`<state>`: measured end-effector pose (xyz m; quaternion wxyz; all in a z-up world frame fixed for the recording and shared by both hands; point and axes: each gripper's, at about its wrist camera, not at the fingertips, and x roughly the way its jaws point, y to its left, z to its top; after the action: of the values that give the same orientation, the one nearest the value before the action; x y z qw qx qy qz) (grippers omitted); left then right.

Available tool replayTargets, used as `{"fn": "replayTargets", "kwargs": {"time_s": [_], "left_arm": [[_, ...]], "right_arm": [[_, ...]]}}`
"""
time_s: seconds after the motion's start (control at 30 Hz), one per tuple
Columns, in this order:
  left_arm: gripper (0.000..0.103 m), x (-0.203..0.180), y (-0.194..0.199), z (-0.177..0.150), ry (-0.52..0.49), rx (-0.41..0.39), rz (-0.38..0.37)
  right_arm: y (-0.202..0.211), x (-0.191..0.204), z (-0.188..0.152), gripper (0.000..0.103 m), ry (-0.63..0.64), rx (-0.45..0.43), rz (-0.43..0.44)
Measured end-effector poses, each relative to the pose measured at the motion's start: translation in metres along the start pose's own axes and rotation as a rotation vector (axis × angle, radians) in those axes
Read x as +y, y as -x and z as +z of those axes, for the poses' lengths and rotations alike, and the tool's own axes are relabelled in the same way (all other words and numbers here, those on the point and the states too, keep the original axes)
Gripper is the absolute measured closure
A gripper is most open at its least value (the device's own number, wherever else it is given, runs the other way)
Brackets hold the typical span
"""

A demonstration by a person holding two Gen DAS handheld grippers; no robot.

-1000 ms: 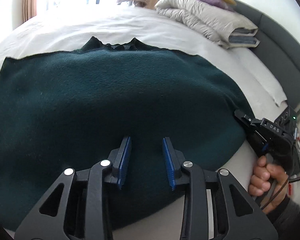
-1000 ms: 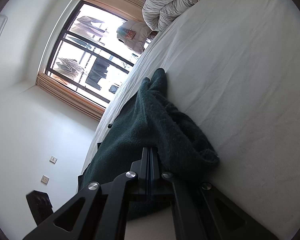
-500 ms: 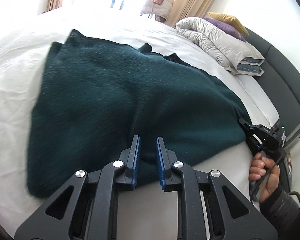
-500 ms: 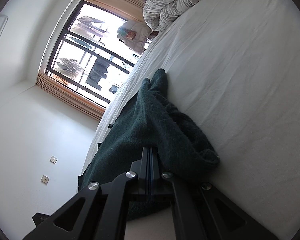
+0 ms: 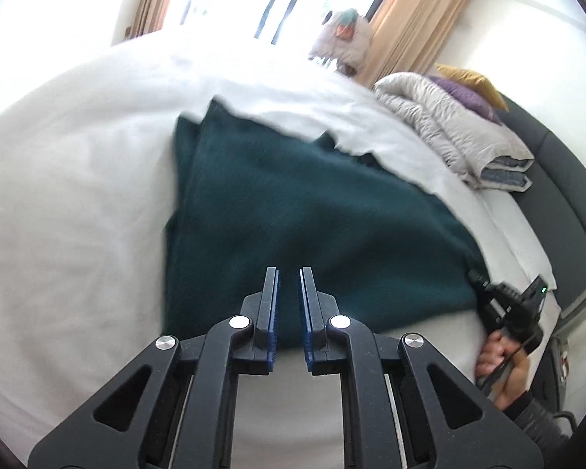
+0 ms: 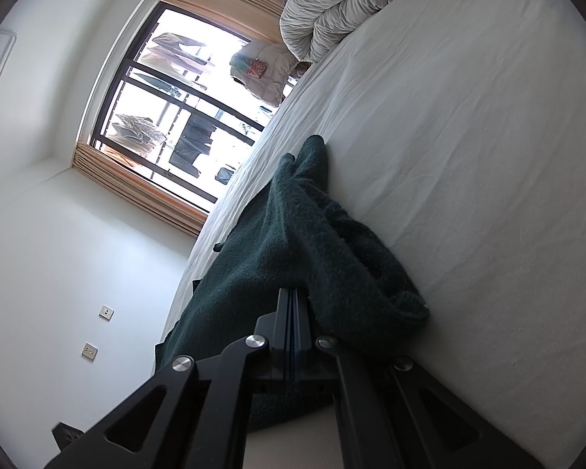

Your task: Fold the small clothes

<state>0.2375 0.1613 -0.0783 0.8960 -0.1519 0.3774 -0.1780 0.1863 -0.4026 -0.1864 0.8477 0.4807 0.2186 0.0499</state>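
my right gripper (image 6: 293, 293) pinches the green sweater (image 5: 308, 211) on the bed (image 5: 70, 195), my left gripper (image 5: 289, 273) has a small gap.

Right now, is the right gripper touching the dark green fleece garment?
Touching. Right wrist view: right gripper pads are closed on a fold of the dark green fleece garment, fabric bunched against the fingers.

No text, label, brand, number or sign can be read in either view; the body of the right hand-held gripper (image 5: 476, 276), seen from the left wrist camera, is too blurred to show any lettering
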Motion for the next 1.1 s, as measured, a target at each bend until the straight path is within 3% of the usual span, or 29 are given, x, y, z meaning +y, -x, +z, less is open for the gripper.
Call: {"fn": "replayTargets", "kwargs": {"time_s": [0.13,0.27,0.37,0.5,0.6,0.7,0.73,0.77,0.83,0.93,1.1], "left_arm": [[0.092,-0.028,-0.030,0.025,-0.085,-0.012,0.044],[0.092,-0.019,-0.075,0.025,-0.050,0.070,0.115],[0.092,0.003,-0.078,0.016,0.026,0.044,0.030],[0.092,0.002,-0.074,0.011,0.013,0.031,0.044],[0.092,0.006,-0.072,0.006,0.026,0.030,0.036],[0.092,0.013,-0.077,0.004,0.038,0.022,0.017],[0.092,0.015,-0.079,0.004,0.044,0.021,0.010],[0.092,0.018,-0.080,0.004,0.054,0.020,-0.001],[0.092,0.023,-0.081,0.004,0.061,0.018,-0.009],[0.092,0.025,-0.080,0.002,0.064,0.014,-0.017],[0.092,0.032,-0.076,0.001,0.081,0.009,-0.039]], "right_arm": [[0.000,0.001,0.000,0.103,0.001,0.000,-0.001],[-0.001,-0.001,0.000,0.103,0.000,0.000,0.000],[-0.001,-0.001,0.000,0.103,-0.001,0.000,0.001],[-0.001,-0.002,0.001,0.102,-0.005,0.000,0.019],[0.000,-0.001,0.003,0.084,0.003,-0.002,0.069],[-0.001,0.024,0.001,0.050,0.095,0.008,0.045],[-0.001,0.034,0.000,0.034,0.120,0.011,0.028],[-0.001,0.047,-0.002,0.027,0.144,0.020,0.007],[-0.004,0.072,-0.005,0.027,0.171,0.036,0.052],[-0.026,0.131,-0.007,0.028,0.291,0.057,0.051],[-0.134,0.178,-0.015,0.027,0.306,0.332,0.117]]}}
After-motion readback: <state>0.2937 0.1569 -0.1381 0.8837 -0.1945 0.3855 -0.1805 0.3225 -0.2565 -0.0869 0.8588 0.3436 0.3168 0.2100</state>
